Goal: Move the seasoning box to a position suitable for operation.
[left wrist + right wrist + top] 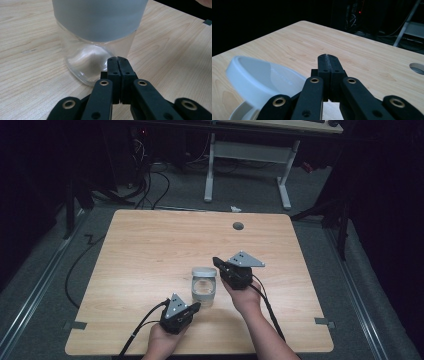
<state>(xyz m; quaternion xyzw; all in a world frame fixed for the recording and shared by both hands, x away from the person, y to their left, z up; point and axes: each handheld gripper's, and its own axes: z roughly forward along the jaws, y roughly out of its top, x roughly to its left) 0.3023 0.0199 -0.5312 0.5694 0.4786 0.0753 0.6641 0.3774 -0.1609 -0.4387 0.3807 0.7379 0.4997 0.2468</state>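
On the wooden bench (150, 250) we see a clear glass jar (204, 289) with a grey lid (204, 272), a little toward 6 o'clock from the middle. The left gripper (195, 306) sits just at the jar's 7 o'clock, jaws clenched on nothing, tips close to the glass. The right gripper (216, 262) hangs at the jar's 2 o'clock beside the lid, jaws also pressed together and empty. A round cable hole (238, 226) lies toward 12 o'clock. A second desk frame (247, 155) stands on the floor beyond.
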